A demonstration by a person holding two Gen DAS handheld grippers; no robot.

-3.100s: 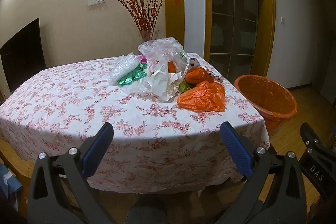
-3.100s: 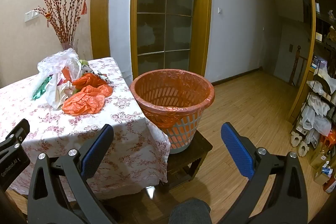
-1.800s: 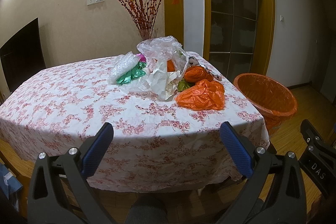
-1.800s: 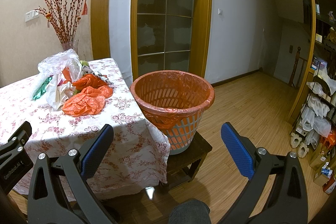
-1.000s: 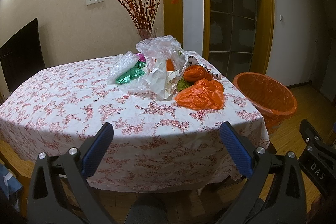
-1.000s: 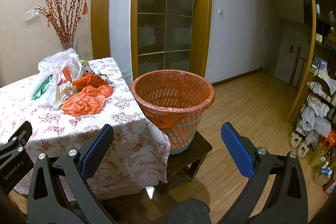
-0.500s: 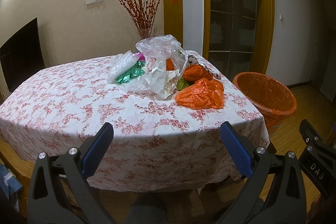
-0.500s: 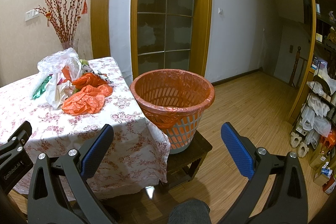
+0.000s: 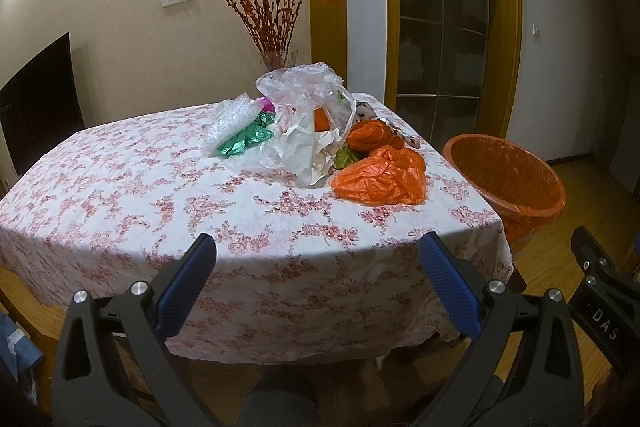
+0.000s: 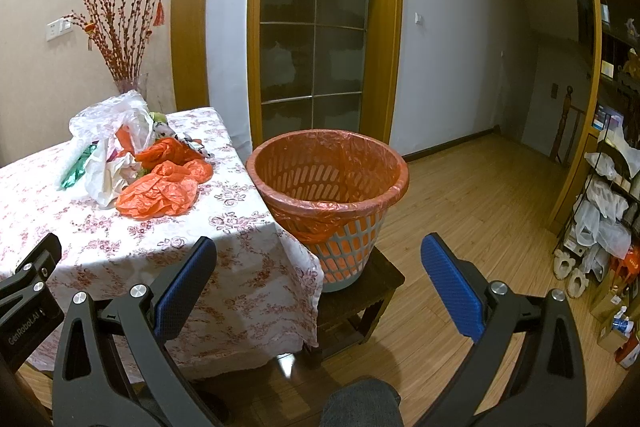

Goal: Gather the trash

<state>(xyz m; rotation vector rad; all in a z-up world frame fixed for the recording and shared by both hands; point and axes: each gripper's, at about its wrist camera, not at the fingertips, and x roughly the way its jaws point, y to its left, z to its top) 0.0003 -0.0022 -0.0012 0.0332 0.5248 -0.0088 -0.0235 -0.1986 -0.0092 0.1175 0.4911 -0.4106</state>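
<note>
We judge the task not started: trash pile (image 9: 320, 143) sits mid-frame on the table (image 9: 120, 187); bin (image 10: 328, 179) looks empty. Left gripper (image 9: 318, 259) and right gripper (image 10: 318, 259) jaws wide, holding nothing.

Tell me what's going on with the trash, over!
Left gripper open, empty. Right gripper open, empty. Trash pile untouched on the table; orange-lined basket waits on its stool beside it. Path clear.

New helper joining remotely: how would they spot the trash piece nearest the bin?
On the floral table, a trash pile sits toward the bin side. At its near right edge lies a flat, crumpled orange bag. It is the widest orange piece, in front of a smaller orange ball.
</note>
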